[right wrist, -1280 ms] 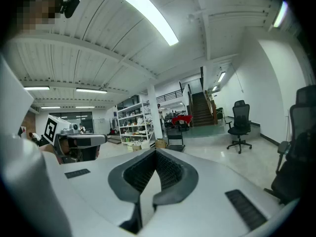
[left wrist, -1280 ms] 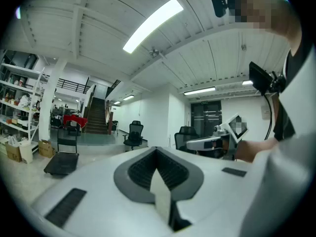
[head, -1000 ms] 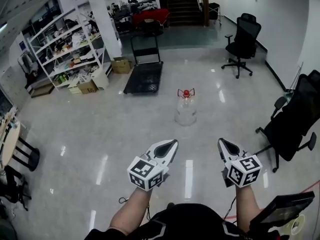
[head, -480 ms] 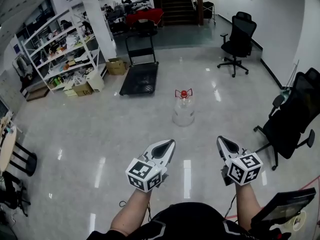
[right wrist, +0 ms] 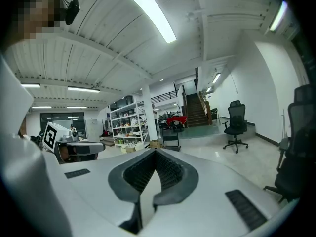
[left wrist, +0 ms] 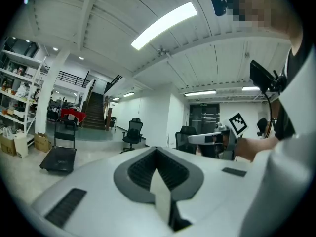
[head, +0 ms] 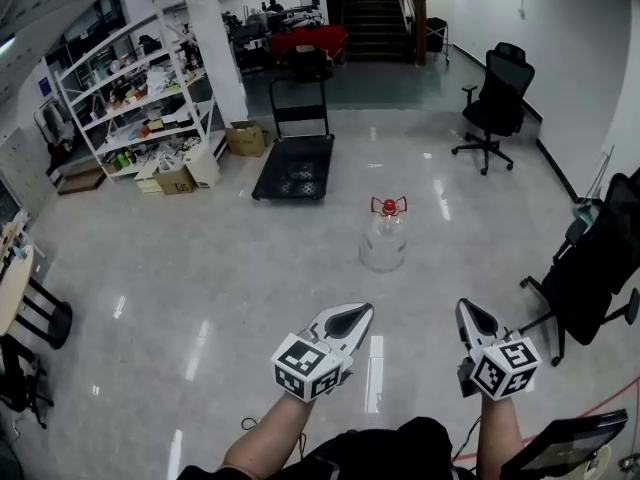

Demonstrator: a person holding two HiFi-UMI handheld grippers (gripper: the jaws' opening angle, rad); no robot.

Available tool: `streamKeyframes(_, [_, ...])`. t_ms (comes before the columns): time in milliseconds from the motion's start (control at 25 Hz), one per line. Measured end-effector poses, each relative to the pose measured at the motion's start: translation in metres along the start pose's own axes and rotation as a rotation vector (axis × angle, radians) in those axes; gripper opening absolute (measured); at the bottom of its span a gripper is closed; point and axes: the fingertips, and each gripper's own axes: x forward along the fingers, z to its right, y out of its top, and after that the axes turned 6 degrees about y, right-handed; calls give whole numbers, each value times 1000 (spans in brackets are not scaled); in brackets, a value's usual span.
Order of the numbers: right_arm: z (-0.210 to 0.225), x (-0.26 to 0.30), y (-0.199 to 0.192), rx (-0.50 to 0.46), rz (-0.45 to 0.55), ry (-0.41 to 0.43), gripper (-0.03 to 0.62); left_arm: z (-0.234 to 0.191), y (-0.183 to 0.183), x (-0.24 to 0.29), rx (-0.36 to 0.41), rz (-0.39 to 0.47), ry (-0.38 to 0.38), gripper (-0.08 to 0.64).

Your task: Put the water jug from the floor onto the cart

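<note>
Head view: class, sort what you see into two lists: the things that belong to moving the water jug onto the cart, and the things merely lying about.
Job in hand:
water jug, upright, red cap on
cart, beyond the jug
left hand-held gripper and right hand-held gripper, both shut and empty

Lying about:
shelving
cardboard box
office chair
staircase

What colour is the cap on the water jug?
Red, on the clear water jug; the head view shows it best.
</note>
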Motion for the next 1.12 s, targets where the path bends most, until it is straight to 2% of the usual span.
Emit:
streamKeyframes(120, [12,16,1,10,-5,-14,-6,-14,1,16,15,2,-9,-9])
streamKeyframes(280, [27,47,14,-1,7,25,-6,-28,9,43,37,-3,-38,-9])
streamKeyframes(440, [62,88,28,-11,20,71,-6,-56,17,90,22,-19,3,-9])
streamKeyframes(760, [166,157,74,-37,36,150,-6,-97,50,203,-16,-8,70,-9])
streamKeyframes(880, [200,183,88,-53,34,174,-6,-110,57,239,-6,-17,97,-9])
streamKeyframes(1120, [240,234,92,-43,12,228,-6,-146,60,294,-16,-53,132,-9])
